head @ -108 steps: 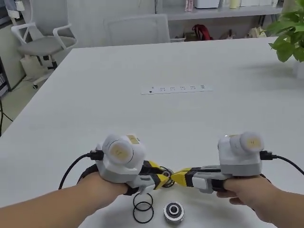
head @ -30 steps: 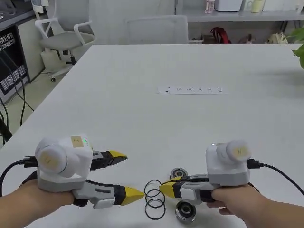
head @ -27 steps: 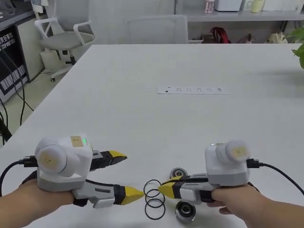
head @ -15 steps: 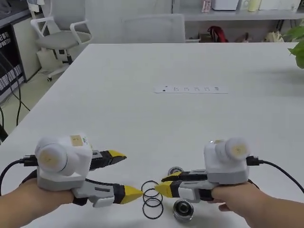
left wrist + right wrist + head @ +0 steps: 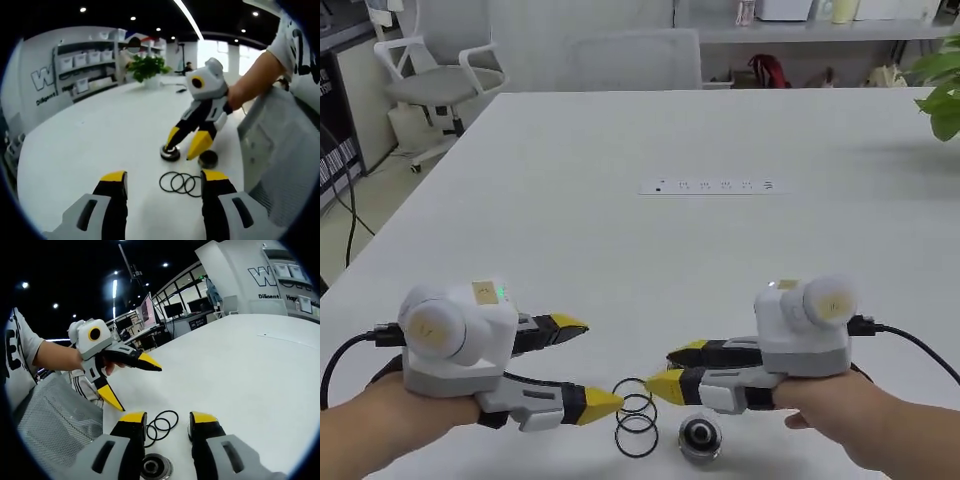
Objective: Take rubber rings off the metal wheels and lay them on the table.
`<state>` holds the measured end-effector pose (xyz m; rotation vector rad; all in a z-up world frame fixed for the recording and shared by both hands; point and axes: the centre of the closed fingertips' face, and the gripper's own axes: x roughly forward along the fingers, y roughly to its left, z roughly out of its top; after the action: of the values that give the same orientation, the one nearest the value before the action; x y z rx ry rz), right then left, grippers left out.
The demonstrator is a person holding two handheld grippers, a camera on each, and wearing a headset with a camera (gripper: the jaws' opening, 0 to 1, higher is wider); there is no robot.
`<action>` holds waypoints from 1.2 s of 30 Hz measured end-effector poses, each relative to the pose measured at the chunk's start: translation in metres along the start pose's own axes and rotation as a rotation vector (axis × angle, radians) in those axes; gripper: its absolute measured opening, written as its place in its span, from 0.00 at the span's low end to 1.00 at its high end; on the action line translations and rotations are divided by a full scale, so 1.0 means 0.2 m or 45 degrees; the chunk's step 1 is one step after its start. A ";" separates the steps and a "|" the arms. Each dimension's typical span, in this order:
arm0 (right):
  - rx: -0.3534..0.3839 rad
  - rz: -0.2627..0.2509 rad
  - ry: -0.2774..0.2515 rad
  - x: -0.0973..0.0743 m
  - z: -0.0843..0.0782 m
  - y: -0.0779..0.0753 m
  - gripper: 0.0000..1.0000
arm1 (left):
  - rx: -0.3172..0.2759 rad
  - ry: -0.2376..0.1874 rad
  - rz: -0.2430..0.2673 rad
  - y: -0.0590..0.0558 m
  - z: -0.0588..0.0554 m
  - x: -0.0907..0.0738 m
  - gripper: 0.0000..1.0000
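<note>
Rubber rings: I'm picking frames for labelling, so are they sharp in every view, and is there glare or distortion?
Head view: even soft light, rubber rings crisp, no glare. Left gripper view: strong fisheye bending, bright ceiling lights, rings legible. Right gripper view: same bending, rings clear, metal wheel at the bottom edge slightly soft.

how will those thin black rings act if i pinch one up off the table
The rubber rings look thin as wire, so one would probably sag out of round when lifted. They lie flat and overlapping on the table, so nudging one may drag its neighbours. They are likely very light, and awkward to pinch off the flat top.
</note>
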<state>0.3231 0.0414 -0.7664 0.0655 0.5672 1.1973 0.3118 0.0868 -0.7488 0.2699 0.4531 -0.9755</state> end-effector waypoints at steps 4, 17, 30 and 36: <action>-0.015 -0.018 -0.017 -0.02 0.02 -0.02 0.37 | 0.008 -0.001 -0.007 -0.01 0.01 0.01 0.60; -0.031 -0.075 -0.044 -0.13 0.03 -0.12 0.36 | 0.029 0.006 -0.029 -0.01 0.05 0.05 0.60; -0.039 -0.139 -0.037 -0.21 0.02 -0.22 0.36 | 0.047 0.008 -0.049 0.00 0.09 0.12 0.59; -0.044 -0.160 -0.022 -0.23 0.00 -0.25 0.37 | 0.051 0.012 -0.060 0.01 0.10 0.15 0.58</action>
<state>0.3552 -0.0191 -0.7663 0.0106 0.5273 1.0831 0.3334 0.0568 -0.7455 0.3010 0.4502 -1.0302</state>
